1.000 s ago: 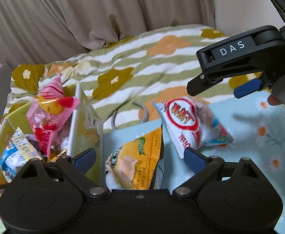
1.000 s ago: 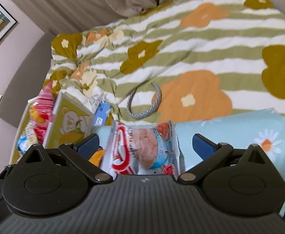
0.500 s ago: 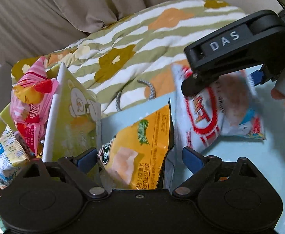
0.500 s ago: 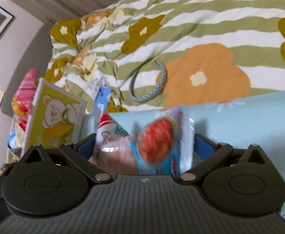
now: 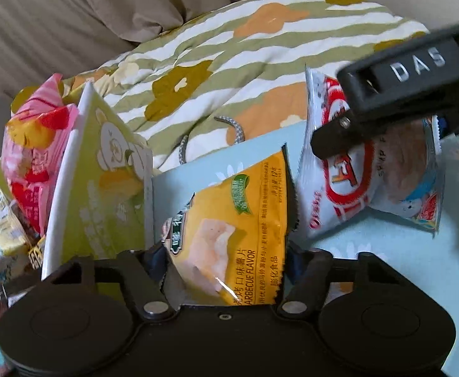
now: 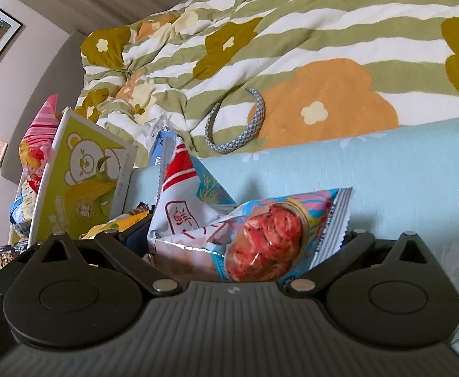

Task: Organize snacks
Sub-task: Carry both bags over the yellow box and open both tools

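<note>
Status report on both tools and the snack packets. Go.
Left tool has just closed on the yellow barbecue packet. Right tool shut on the white shrimp packet. Green bear box close left; nothing blocking.

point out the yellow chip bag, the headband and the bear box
yellow chip bag [image 5: 229, 226]: left wrist view, front panel
headband [image 6: 245, 132]: right wrist view, lower curve of band
bear box [image 6: 85, 185]: right wrist view, printed green side

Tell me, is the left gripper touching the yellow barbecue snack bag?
Touching. In the left wrist view, the left gripper, just closing, pinches the yellow bag at both edges.
</note>
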Available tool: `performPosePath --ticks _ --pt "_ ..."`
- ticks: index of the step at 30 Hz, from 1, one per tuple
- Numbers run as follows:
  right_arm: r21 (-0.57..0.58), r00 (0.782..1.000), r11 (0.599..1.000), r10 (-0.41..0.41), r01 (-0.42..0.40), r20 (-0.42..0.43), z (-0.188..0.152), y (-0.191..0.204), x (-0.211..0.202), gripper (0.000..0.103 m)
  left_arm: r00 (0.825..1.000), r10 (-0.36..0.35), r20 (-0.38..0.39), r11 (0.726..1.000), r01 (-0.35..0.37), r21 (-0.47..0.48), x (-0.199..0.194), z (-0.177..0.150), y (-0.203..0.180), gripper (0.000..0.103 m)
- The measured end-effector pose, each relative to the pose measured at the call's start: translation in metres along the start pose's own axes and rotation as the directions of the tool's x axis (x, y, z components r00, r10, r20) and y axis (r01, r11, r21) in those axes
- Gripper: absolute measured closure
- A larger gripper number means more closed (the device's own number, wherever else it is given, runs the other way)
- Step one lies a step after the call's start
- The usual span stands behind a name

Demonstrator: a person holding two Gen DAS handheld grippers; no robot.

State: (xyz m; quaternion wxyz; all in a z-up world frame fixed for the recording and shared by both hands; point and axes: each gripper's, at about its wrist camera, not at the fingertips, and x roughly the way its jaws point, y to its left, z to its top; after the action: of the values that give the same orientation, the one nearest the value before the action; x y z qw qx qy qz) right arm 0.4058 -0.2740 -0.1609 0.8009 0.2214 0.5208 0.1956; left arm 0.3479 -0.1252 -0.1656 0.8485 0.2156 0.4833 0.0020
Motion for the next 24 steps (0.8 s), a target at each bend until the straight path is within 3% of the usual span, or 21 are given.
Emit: performPosePath --ticks 8,9,13,24 --pt "-0.030 1.000 1.000 -0.009 0.010 0.018 -0.014 0.002 -0.009 0.000 0.999 -0.034 0.004 0.996 0.034 -0.079 -0.011 -0.007 0.003 0.036" --pt "-0.042 1.000 0.999 -0.010 0.010 0.022 -0.015 0.004 -0.012 0.009 0.999 -0.035 0.008 0.995 0.036 -0.089 -0.013 -0.008 0.003 0.036" --pt "-0.095 0.998 0.994 -0.040 0.045 0.051 -0.019 0.011 -0.025 0.010 0.999 -0.043 0.034 0.991 0.047 -0.126 -0.029 -0.012 0.003 0.036" --pt "-0.169 0.988 0.985 -0.018 0.044 0.153 -0.029 0.045 -0.092 0.010 0.982 -0.038 0.185 0.963 0.086 -0.255 -0.120 -0.022 0.022 0.036"
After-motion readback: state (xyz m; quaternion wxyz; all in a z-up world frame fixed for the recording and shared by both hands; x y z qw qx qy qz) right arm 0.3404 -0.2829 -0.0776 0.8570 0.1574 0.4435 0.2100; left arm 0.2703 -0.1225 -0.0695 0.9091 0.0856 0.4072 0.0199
